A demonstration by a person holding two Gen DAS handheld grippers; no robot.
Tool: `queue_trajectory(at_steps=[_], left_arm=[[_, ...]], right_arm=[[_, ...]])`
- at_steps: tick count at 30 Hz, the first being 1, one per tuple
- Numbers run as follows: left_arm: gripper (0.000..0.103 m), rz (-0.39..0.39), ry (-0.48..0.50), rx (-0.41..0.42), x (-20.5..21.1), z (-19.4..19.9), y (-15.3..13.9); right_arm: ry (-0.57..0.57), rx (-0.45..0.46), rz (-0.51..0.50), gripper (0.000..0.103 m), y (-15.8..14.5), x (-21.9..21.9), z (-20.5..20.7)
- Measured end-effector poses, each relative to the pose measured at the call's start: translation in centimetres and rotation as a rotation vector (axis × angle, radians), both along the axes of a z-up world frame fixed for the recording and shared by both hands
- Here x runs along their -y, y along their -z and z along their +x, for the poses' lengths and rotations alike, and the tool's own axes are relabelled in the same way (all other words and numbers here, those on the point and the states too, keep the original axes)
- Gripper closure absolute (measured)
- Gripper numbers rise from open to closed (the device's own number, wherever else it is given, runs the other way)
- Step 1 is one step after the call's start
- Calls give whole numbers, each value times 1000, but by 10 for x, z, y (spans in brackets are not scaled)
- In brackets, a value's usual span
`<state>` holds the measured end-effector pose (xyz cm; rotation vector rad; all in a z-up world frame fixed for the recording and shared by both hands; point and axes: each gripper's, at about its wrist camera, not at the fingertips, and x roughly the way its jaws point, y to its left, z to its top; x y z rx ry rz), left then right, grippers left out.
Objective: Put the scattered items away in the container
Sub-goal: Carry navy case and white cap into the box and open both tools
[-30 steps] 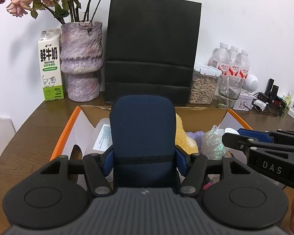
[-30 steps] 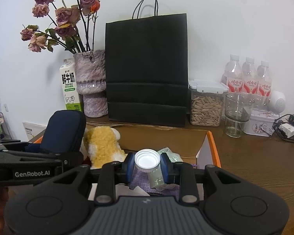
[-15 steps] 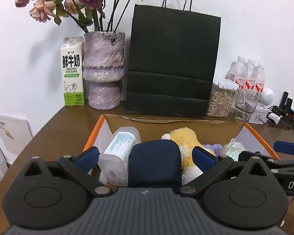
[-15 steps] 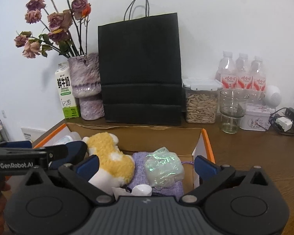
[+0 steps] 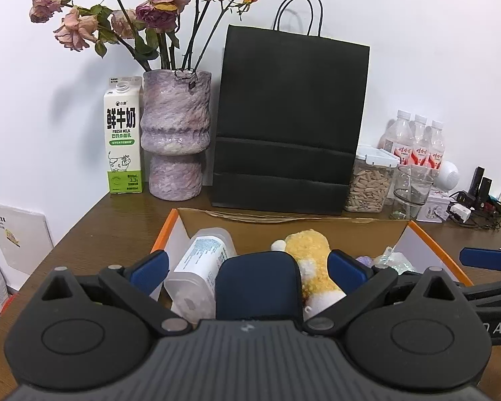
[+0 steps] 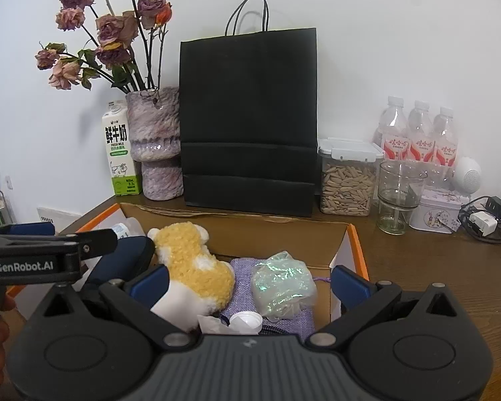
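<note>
Both grippers stand wide, holding nothing: my left gripper (image 5: 247, 265) at lower centre over the navy case (image 5: 257, 284), my right gripper (image 6: 248, 279) over the white cap (image 6: 246, 321). Their jaws have just been opening. Case, cap, bottle (image 5: 200, 267), plush (image 6: 193, 264) and foil bag (image 6: 282, 282) lie inside the box (image 6: 357, 250). I judge this the release step. Next: withdraw clear and look for strays.

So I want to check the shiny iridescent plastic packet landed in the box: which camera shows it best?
The right wrist view: the iridescent plastic packet lies in full sight on the purple cloth pouch. The left wrist view shows only a sliver beyond its tongs' finger.
</note>
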<state>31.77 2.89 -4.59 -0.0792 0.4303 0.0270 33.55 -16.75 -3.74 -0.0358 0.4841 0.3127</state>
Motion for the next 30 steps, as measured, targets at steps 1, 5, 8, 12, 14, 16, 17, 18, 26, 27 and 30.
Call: queue_trajectory(at_steps=[1,5,8,12,14,16,17,18,26,27,30], left_arm=[[0,1,0,4,0,-1,0],[0,2,-2,17,-1,-5,0],[0,4,-10,29,-3,-11,-1],[0,8,-22,40,-5,-19,-4],[0,6,-29,46,-6,-25,-5],[0,2,-35,51,-7,-30,-7],[0,1,-38,54,-7,-33,-8],[0,1,-39,57,-7,-37,-9],[0,14,-35,51,-4,-61,-12],[0,13,-34,49,-4,-65,-11],[0,14,-29,45,-3,-75,-11]], right_arm=[[1,2,-3,0,0,0,-1],[0,11,-4,0,-3,0,-3],[-4,21,-4,0,-5,-1,-6],[-7,35,-8,0,-9,-2,-13],[-6,38,-12,0,-10,-2,-16],[-4,41,-15,0,-12,-1,-21],[-3,43,-14,0,-13,-1,-24],[-4,46,-14,0,-14,0,-28],[-9,69,-16,0,-22,1,-58],[-8,70,-17,0,-23,2,-62],[-7,70,-18,0,-24,4,-73]])
